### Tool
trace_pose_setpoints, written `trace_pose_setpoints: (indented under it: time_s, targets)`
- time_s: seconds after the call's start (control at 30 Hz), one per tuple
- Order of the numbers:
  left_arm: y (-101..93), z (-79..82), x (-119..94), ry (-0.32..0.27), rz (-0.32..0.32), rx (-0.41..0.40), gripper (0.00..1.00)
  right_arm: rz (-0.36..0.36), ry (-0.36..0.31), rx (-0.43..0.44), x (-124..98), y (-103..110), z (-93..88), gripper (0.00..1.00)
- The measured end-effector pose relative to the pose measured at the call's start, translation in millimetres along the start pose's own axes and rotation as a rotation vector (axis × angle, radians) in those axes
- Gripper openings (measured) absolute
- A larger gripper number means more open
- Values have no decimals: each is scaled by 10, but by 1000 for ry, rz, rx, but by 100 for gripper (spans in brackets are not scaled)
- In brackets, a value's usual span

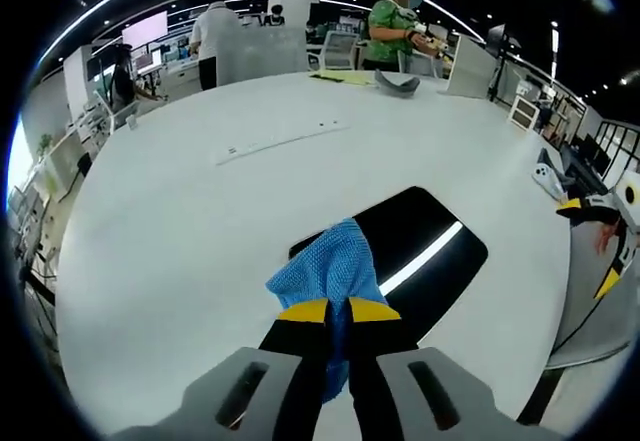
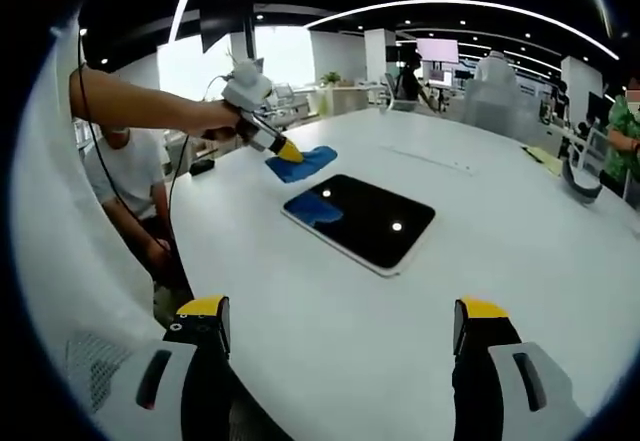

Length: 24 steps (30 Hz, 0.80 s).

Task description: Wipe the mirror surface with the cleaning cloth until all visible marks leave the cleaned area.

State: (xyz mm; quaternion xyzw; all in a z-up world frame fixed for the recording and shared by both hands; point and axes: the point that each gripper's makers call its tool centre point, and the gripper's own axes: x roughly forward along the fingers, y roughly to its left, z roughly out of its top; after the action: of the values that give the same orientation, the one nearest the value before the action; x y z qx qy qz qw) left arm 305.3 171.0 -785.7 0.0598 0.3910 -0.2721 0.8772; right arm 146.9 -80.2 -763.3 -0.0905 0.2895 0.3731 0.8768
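A dark rectangular mirror (image 1: 425, 246) (image 2: 362, 219) lies flat on the white round table (image 1: 200, 221) (image 2: 420, 331). My left gripper (image 1: 337, 311) (image 2: 288, 151) is shut on a blue cleaning cloth (image 1: 330, 271) (image 2: 303, 162). In the right gripper view the cloth hangs just above the mirror's far left corner, and its reflection shows in the glass. My right gripper (image 2: 340, 326) stands open near the table's edge, well short of the mirror, with nothing between its jaws. It also shows at the right edge of the left gripper view (image 1: 600, 246).
A person's arm (image 2: 140, 104) holds the left gripper. A grey curved object (image 1: 397, 82) (image 2: 578, 183) and papers (image 1: 340, 77) lie at the table's far side. People stand beyond the table among desks and chairs. A thin strip (image 1: 280, 143) lies across the tabletop.
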Motion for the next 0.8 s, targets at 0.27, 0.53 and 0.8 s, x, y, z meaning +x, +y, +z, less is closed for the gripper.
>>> trace_pose_setpoints:
  time_s: [0.27,0.53,0.8]
  targets:
    - [14,41,107,7,-1,8,3,-7,6,10,-11,6,-23,92]
    - [55,-5,220,24,1,18,3,-10,13,19,-8,-6,-51,92]
    - [86,-10,344,35,-3,6,3,-9,26,28,0,-13,-89,92]
